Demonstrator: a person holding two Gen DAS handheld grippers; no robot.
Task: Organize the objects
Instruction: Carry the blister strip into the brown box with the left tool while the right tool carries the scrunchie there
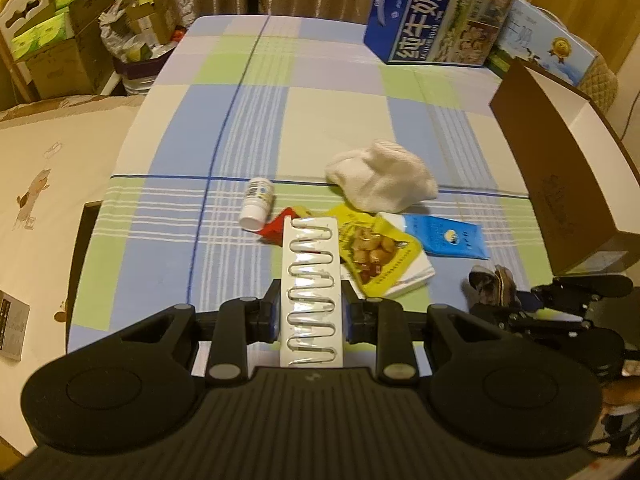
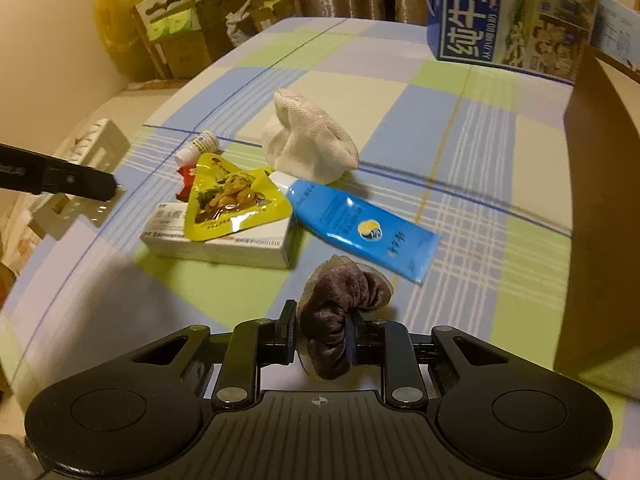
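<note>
My left gripper (image 1: 312, 316) is shut on a white card with a zigzag metal wire (image 1: 312, 280), held above the checked tablecloth (image 1: 248, 128). Just beyond it lie a white pill bottle (image 1: 258, 202), a red packet (image 1: 276, 226), a yellow snack pouch (image 1: 376, 248) on a white box (image 1: 412, 276), a blue tube (image 1: 448, 236) and a white sock (image 1: 380, 180). My right gripper (image 2: 320, 332) is shut on a brown velvet scrunchie (image 2: 344, 292), hovering near the blue tube (image 2: 360, 224). An open brown cardboard box (image 1: 560, 168) stands at the right.
A blue milk carton box (image 1: 436, 16) stands at the table's far right, with another blue box (image 1: 548, 48) behind it. Stacked cardboard boxes (image 1: 60, 40) and bags fill the floor at the far left. A cream surface (image 1: 52, 168) adjoins the table's left edge.
</note>
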